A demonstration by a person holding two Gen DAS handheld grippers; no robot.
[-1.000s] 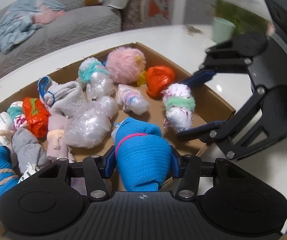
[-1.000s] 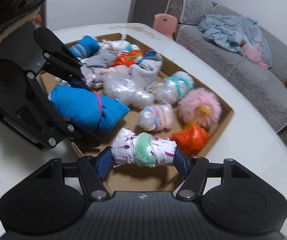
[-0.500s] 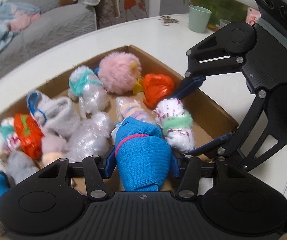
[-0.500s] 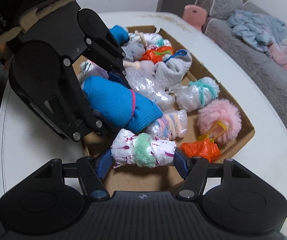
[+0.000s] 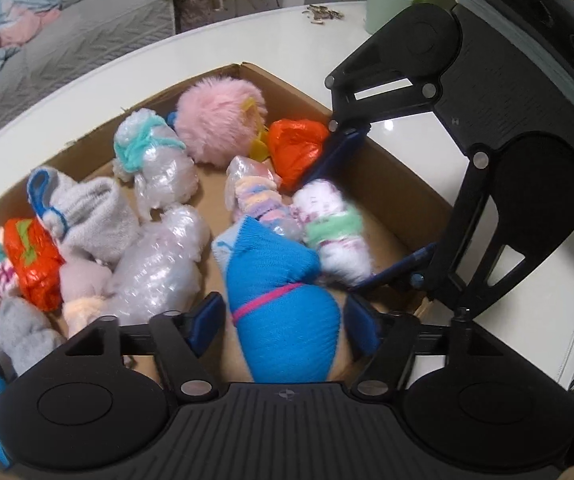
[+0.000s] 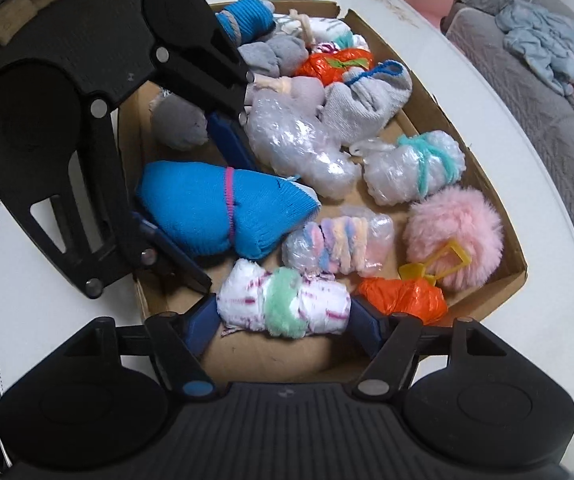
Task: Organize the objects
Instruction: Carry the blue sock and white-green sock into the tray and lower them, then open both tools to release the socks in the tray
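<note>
Blue sock bundle (image 5: 283,316), pink elastic round its middle, pale toe end up; lower centre of left wrist view, inside cardboard box (image 5: 391,184), between left gripper (image 5: 285,326) pads. Jaws opening, gaps visible both sides, no pinch.
White bundle with purple flecks and mint fuzzy band (image 6: 283,306), lower centre of right wrist view, lying crosswise between right gripper (image 6: 285,320) pads. Jaws opening; pads at both ends, contact unclear.
Just beyond: pastel-banded plastic bundle (image 6: 337,246), orange plastic bundle (image 6: 403,296), pink pom-pom (image 6: 455,236) with yellow clip, bubble-wrap bundles, grey socks.
Box on white table (image 6: 527,128). Grey sofa (image 5: 71,36) upper left of left view, mint cup (image 5: 387,4) top right.
No legible writing.
</note>
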